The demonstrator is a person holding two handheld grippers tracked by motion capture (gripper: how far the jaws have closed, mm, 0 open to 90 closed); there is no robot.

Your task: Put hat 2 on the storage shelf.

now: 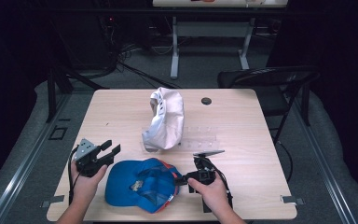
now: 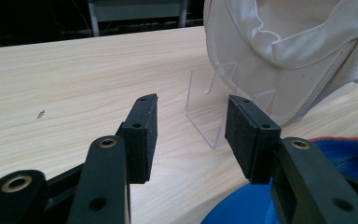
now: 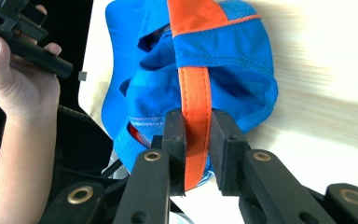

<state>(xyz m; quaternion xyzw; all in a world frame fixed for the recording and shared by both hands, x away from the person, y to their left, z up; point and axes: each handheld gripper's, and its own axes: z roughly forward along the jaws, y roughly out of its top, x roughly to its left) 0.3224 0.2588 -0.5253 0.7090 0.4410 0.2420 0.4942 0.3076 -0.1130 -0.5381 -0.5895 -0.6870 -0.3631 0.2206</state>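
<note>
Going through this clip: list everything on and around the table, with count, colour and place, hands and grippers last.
blue cap: 1, blue with orange strap, near edge of the table, between the hands
white cap: 1, off-white, table centre, propped on the clear stand
clear stand: 1, transparent plastic, under and beside the white cap
round disc: 1, black, far side of the table top
table: 1, light wood
chair: 1, black, beyond the table's right far corner
left gripper: 1, black, jaws open, empty, left of the blue cap
right gripper: 1, black, jaws shut on the blue cap's orange strap
hands: 2, one on each gripper
</note>
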